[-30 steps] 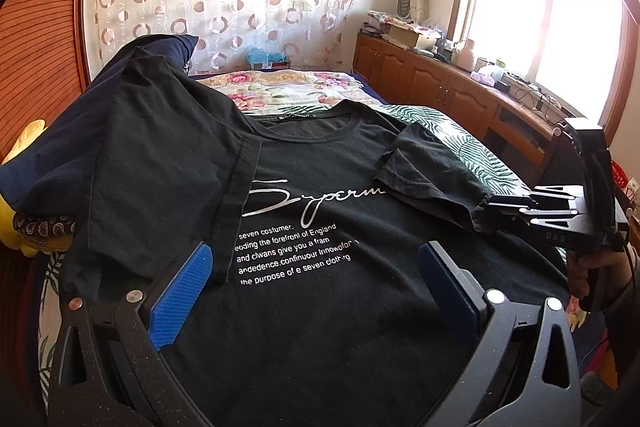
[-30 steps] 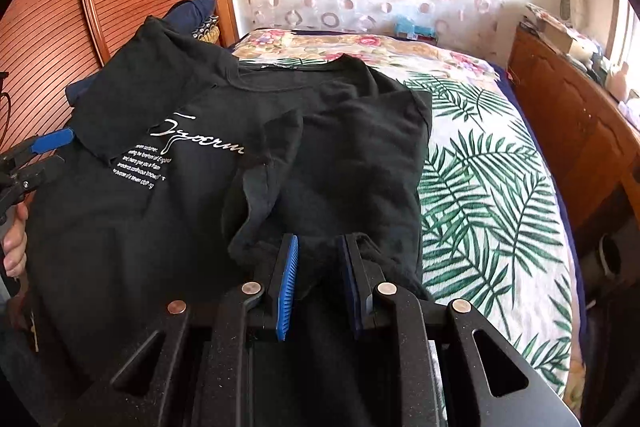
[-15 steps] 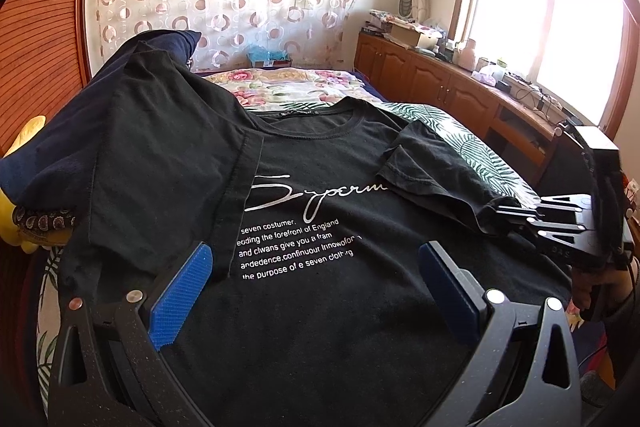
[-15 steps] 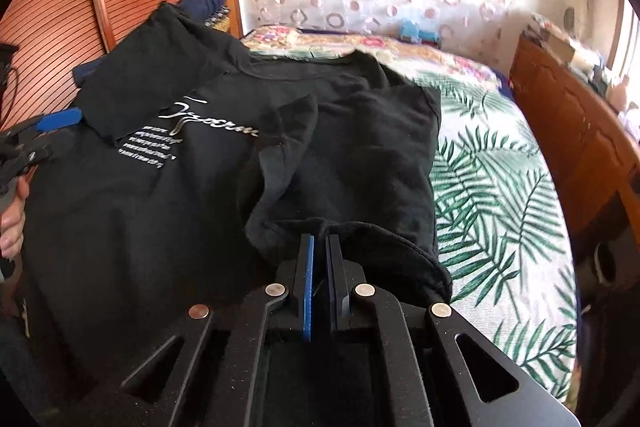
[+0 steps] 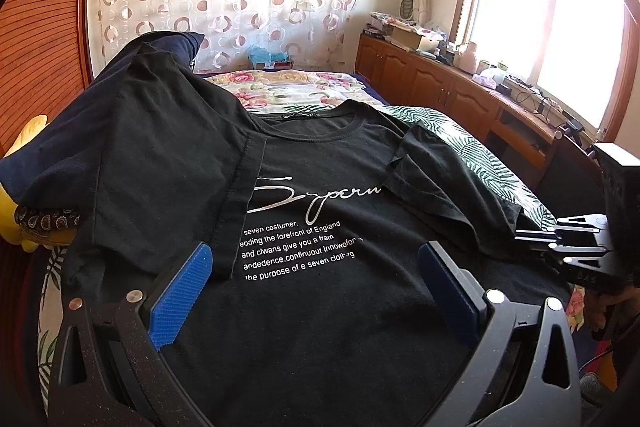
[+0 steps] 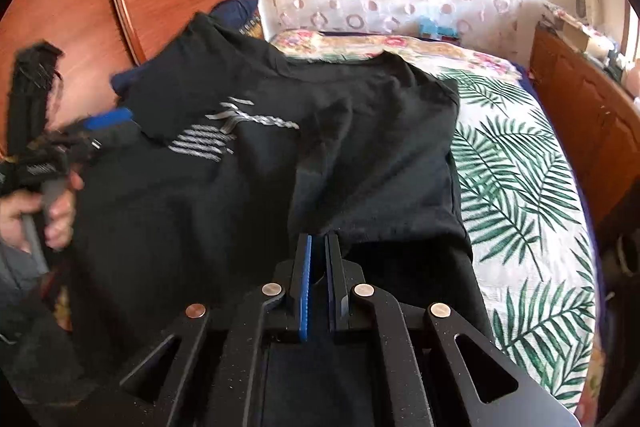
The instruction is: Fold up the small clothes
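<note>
T-shirt point(image 5: 320, 307) lies flat on the bed point(image 6: 520, 187), barely folded; right hand-held gripper point(image 6: 318, 255) pinches its edge, jaws easing apart; left hand-held gripper point(image 5: 316, 275) hovers wide, empty.

Black T-shirt point(image 5: 320, 307) spread on leaf-print bed point(image 6: 520, 187).

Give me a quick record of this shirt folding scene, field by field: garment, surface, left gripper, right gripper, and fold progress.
garment: black T-shirt, white print facing up
surface: bed with palm-leaf sheet
left gripper: open, over the shirt's lower part, gripping nothing
right gripper: pinching the shirt's right side edge, jaws opening slightly with fabric between them
fold progress: left sleeve folded in over the body; right sleeve bunched inward, fold unfinished
</note>
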Motion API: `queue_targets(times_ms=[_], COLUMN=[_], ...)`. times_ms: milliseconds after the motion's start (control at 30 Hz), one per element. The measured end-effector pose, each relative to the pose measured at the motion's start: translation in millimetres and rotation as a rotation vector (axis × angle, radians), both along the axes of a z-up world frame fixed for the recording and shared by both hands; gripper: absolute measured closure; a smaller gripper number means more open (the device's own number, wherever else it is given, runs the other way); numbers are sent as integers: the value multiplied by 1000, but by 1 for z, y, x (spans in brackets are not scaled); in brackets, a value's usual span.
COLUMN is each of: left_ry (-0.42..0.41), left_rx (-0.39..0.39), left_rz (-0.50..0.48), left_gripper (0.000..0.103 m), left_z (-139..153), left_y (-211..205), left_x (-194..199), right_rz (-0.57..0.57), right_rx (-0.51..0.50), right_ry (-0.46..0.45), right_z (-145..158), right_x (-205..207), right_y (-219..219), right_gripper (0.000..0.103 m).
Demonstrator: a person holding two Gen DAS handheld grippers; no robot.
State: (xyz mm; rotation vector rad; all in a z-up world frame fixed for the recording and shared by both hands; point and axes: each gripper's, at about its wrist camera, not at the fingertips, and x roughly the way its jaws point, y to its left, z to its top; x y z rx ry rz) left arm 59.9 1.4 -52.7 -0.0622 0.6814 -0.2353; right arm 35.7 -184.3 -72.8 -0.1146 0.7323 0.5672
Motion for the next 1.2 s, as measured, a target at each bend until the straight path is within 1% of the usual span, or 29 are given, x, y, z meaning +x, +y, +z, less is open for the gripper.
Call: queue_targets(times_ms=[67, 133, 200, 300, 367, 467, 667, 767, 900, 1033, 1133, 1200], left_ry=[0, -3, -11, -33, -43, -52, -67, -62, -55, -33, -19, -12], left_rx=[4, 4, 8, 33, 48, 65, 113, 110, 113, 128, 140, 141], left_rz=[2, 6, 10, 16, 20, 34, 84, 106, 140, 170, 184, 193], left_gripper=[0, 0, 0, 0, 0, 0, 0, 0, 0, 0, 0, 0], left_z=[1, 2, 4, 11, 17, 26, 37, 39, 42, 40, 40, 40], left_y=[1, 2, 5, 9, 14, 25, 53, 66, 83, 97, 105, 111], left_x=[0, 1, 2, 8, 15, 26, 56, 67, 83, 101, 111, 117], right_rz=[-4, -5, -3, -13, -7, -23, -39, -40, -57, -74, -65, -41], right_rx=[6, 5, 7, -5, -4, -39, -60, -88, -115, -81, -78, -70], right_ry=[3, -14, -44, -85, -109, -130, -98, -69, -43, 6, 16, 28], right_z=[0, 5, 12, 22, 27, 26, 17, 8, 1, -2, -3, -3], right_x=[3, 4, 6, 20, 39, 68, 141, 168, 196, 223, 235, 236], right_y=[-3, -1, -2, -5, -8, -8, -5, 2, 6, 1, 1, 5], right_gripper=[83, 67, 60, 60, 60, 60, 60, 60, 60, 60, 60, 60])
